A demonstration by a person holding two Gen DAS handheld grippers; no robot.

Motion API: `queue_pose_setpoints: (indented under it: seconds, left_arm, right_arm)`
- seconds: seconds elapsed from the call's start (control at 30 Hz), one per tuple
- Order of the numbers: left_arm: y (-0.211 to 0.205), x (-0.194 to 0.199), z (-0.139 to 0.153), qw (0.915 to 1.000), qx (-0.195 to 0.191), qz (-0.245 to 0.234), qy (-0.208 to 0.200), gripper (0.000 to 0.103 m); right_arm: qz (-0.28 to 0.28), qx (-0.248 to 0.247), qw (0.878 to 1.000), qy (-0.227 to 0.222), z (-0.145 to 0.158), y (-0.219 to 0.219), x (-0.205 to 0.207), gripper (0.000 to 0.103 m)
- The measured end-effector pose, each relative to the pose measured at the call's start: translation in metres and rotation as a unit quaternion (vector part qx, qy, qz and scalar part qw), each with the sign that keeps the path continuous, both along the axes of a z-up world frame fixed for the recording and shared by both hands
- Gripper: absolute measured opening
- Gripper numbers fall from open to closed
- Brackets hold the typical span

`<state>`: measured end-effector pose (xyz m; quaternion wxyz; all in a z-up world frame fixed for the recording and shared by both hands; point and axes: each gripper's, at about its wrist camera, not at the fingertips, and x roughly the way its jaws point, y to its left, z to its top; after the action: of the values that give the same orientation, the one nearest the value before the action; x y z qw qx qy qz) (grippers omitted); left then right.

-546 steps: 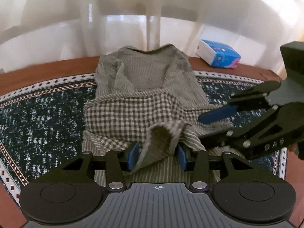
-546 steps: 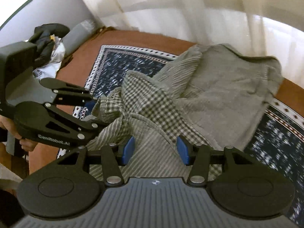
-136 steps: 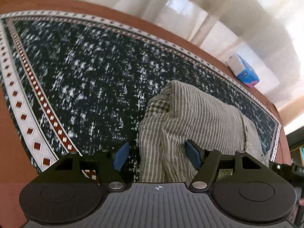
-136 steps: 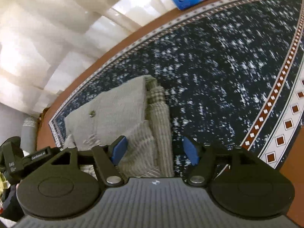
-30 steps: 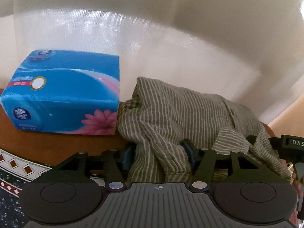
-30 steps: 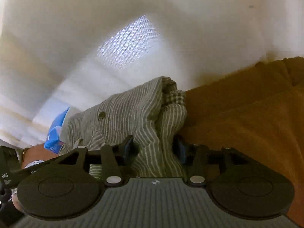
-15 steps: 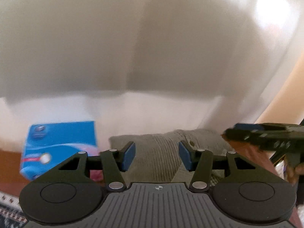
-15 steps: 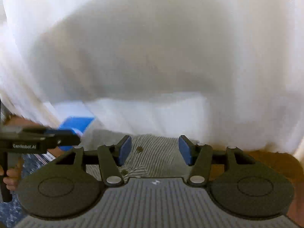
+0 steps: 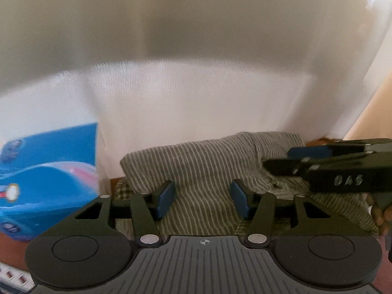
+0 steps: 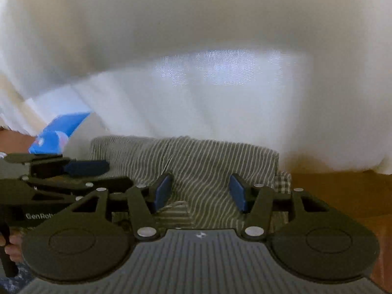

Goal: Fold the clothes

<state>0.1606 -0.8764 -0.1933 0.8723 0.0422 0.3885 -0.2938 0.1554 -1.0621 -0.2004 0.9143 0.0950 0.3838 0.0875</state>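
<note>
A folded grey-green striped garment (image 9: 203,164) lies on the brown table against the white curtain; it also shows in the right wrist view (image 10: 196,156). A checked inner layer peeks out at its ends (image 10: 281,183). My left gripper (image 9: 203,202) is open and empty, just in front of the bundle's left part. My right gripper (image 10: 199,196) is open and empty over the bundle's right part. Each gripper shows in the other's view: the right one (image 9: 343,164) and the left one (image 10: 68,178).
A blue tissue pack (image 9: 46,181) stands left of the garment, also in the right wrist view (image 10: 58,134). A white sheer curtain (image 9: 196,73) hangs right behind. Brown tabletop (image 10: 338,196) extends to the right. The patterned mat's edge (image 9: 12,276) lies near.
A second ago both grippers were shut on the folded garment; they have let go, opened and drawn back slightly. The garment now rests beside the tissue pack.
</note>
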Motion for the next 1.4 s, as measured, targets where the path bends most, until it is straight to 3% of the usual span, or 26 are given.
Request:
queue_pose_setpoints:
  seconds: [0.13,0.23,0.4,0.77,0.9,0.97,1.1,1.13,1.2,1.3,1.4]
  left_arm:
    - [0.018,-0.035,0.006,0.9997,-0.005,-0.004,-0.023,0.066]
    - [0.018,-0.051,-0.011,0.9998,0.011,0.001,-0.018,0.064]
    - [0.016,-0.062,-0.020,0.9990,0.014,0.022,-0.036,0.064]
    - [0.017,-0.067,-0.014,0.9979,0.033,0.027,-0.049,0.064]
    - [0.021,-0.066,0.012,0.9981,0.037,0.032,-0.038,0.069]
    - [0.032,-0.074,0.031,0.9977,0.018,0.040,-0.051,0.073]
    - [0.041,-0.095,0.052,0.9970,-0.013,0.038,-0.066,0.075]
    - [0.039,-0.100,0.053,0.9972,-0.015,0.031,-0.066,0.075]
    - [0.032,-0.109,0.051,0.9974,-0.012,0.014,-0.069,0.075]
    - [0.023,-0.118,0.042,0.9980,-0.004,-0.001,-0.063,0.075]
    - [0.021,-0.115,0.032,0.9987,-0.006,0.006,-0.051,0.075]
  right_arm:
    - [-0.010,0.022,0.999,-0.034,0.026,-0.008,-0.039,0.059]
    - [0.011,-0.004,1.000,-0.025,0.022,0.002,-0.064,0.059]
    - [-0.005,0.002,1.000,-0.009,-0.004,0.012,-0.068,0.061]
    - [-0.024,0.004,0.999,-0.035,-0.009,0.016,-0.076,0.062]
    - [-0.042,0.029,0.998,-0.024,0.009,0.010,-0.075,0.063]
    - [-0.053,0.045,0.996,-0.056,0.029,0.005,-0.088,0.064]
    - [-0.046,0.029,0.995,-0.080,0.054,-0.001,-0.112,0.064]
    - [-0.044,0.025,0.995,-0.086,0.060,-0.002,-0.117,0.062]
    - [-0.026,0.004,0.997,-0.076,0.061,0.002,-0.123,0.045]
    - [0.003,0.010,0.999,-0.048,0.050,0.007,-0.124,0.033]
    - [0.014,0.008,0.999,-0.038,0.042,0.018,-0.112,0.032]
